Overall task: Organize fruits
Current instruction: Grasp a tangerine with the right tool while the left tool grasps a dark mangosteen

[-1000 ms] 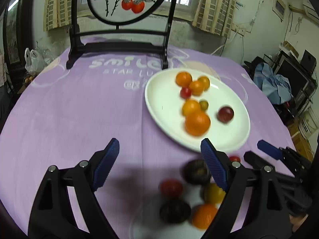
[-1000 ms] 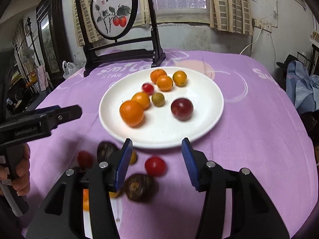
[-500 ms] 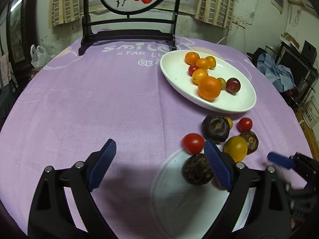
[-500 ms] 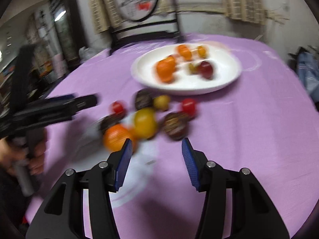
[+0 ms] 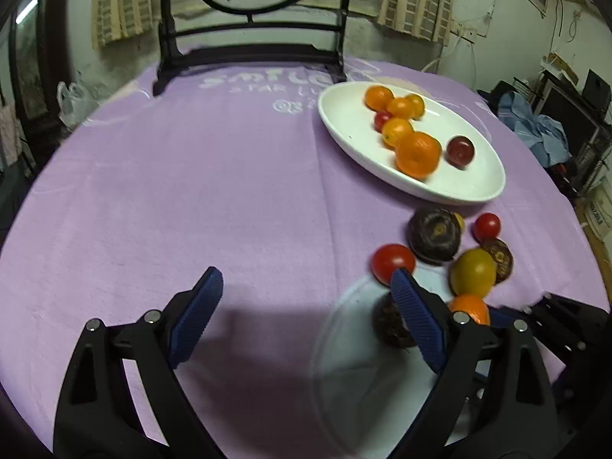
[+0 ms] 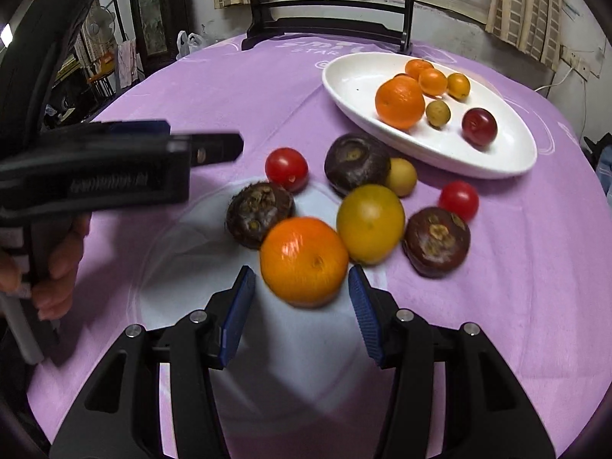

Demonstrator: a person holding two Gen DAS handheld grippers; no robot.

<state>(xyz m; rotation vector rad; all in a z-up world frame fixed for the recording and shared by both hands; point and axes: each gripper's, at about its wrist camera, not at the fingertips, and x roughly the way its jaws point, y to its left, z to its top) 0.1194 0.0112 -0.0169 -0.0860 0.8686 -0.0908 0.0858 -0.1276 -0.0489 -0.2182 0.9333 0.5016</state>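
Purple cloth covers the tabletop [image 6: 516, 287]. Your right gripper [image 6: 302, 306] has its fingers spread wide, grasping nothing, with an orange [image 6: 304, 261] just ahead between the blue tips; whether they touch it I cannot tell. Around the orange sit a yellow-green citrus [image 6: 370, 223], three dark brown round fruits [image 6: 260, 214], two cherry tomatoes [image 6: 287, 168] and a small yellowish fruit [image 6: 401, 176], some on a pale round mat [image 6: 183, 267]. The white plate [image 6: 440, 149] farther back holds oranges, a small green fruit and a dark red plum [image 6: 479, 126]. Your left gripper [image 5: 306, 302] is released too, fingers wide apart above the cloth, with the loose fruit just beside its right tip.
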